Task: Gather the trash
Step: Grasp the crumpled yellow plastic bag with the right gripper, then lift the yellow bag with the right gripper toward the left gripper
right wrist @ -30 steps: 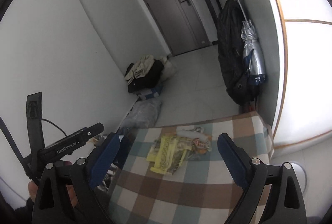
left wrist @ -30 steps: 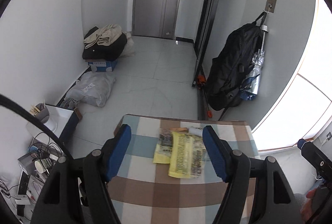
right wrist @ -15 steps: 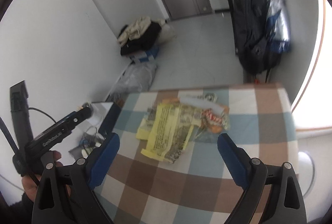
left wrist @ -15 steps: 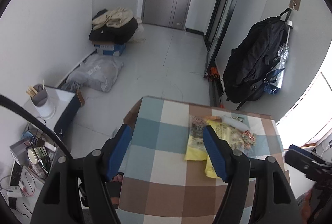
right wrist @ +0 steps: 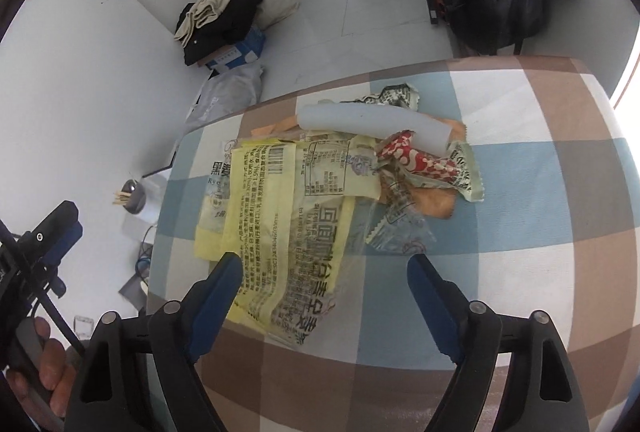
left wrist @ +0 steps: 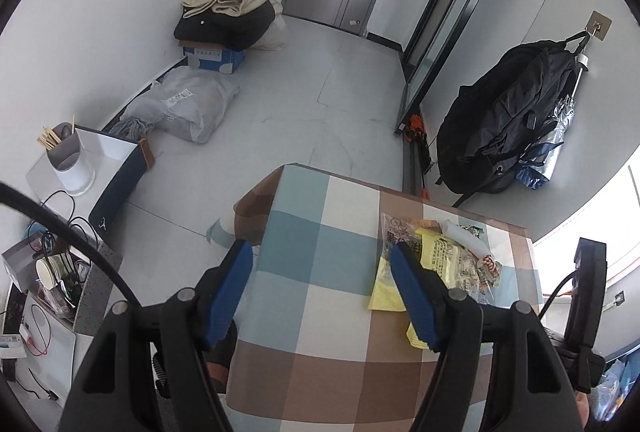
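Note:
A heap of trash lies on the checked tablecloth (right wrist: 540, 192): yellow printed wrappers (right wrist: 296, 216), a white tube (right wrist: 372, 120), a red and white wrapper (right wrist: 420, 160), a clear wrapper (right wrist: 396, 228). My right gripper (right wrist: 324, 268) is open and empty, just above the near end of the yellow wrappers. My left gripper (left wrist: 322, 256) is open and empty over the table (left wrist: 304, 240), left of the heap; the yellow wrappers (left wrist: 436, 260) lie behind its right finger.
Around the table are a black backpack (left wrist: 508, 124) with an umbrella on the wall, a grey bag (left wrist: 188, 104) and a pile of clothes (left wrist: 228, 12) on the floor, and a cluttered side shelf with a cup (left wrist: 68, 160).
My right gripper has dropped and come close over the trash heap. My left gripper has swung left and tilted down, so the heap sits at its right.

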{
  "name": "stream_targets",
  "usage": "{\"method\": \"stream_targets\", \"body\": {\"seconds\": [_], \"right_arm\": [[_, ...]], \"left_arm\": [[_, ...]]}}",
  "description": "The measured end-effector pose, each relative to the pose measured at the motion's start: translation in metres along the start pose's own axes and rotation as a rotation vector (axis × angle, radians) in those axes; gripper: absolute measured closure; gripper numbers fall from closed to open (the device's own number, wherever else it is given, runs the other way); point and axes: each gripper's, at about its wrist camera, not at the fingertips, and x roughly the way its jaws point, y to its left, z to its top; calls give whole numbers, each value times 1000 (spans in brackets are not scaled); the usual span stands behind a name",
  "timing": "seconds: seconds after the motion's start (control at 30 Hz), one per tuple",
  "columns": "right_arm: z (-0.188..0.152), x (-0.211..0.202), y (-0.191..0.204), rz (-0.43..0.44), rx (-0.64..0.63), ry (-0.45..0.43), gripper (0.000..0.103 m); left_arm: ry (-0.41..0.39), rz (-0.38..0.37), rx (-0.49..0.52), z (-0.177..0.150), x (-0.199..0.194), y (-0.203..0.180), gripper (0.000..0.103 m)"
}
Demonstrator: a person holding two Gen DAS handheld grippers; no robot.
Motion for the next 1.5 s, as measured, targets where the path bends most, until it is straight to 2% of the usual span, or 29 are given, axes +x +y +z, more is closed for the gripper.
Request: {"method": "stream_targets", "body": {"seconds": [0.13,0.23,0.33,0.5,0.53,0.87,1.07,1.13,1.23,1.27,1.43,1.5], "right_arm": [[0,2,5,-7,-16,3,26],[-2,2,9,-23,-39,-1,36],[-4,2,13,-74,-71,-8,53],[-10,3,19,-91,-112,3,85],[-11,2,21,-91,-120,3,88],[-26,-22,20,-31,-108,-42,96],[-46,-56,5,40,-58,-67,97],[-54,-65,-3,55,-41,-54,97],[-66,-75,-12,25,-51,-41,97],[-70,-77,-15,17,-50,-35,94],[-85,-74,-33,-1,-36,43,92],[-92,-72,-40,-2,-10,62,88]], "left_arm": [[1,-9,-25,1,0,3,35],[15,-16,-46,2,2,7,35],[30,-25,-70,3,4,11,35],[31,-19,-85,3,6,14,35],[32,-21,-86,3,6,14,35],[52,-18,-73,-3,10,10,35],[73,21,-63,-6,17,10,35],[85,25,-63,-9,19,10,35],[114,29,-64,-13,23,8,35],[124,31,-61,-16,25,6,35],[140,50,-25,-23,27,-5,35],[138,68,-3,-26,28,-9,35]]}}
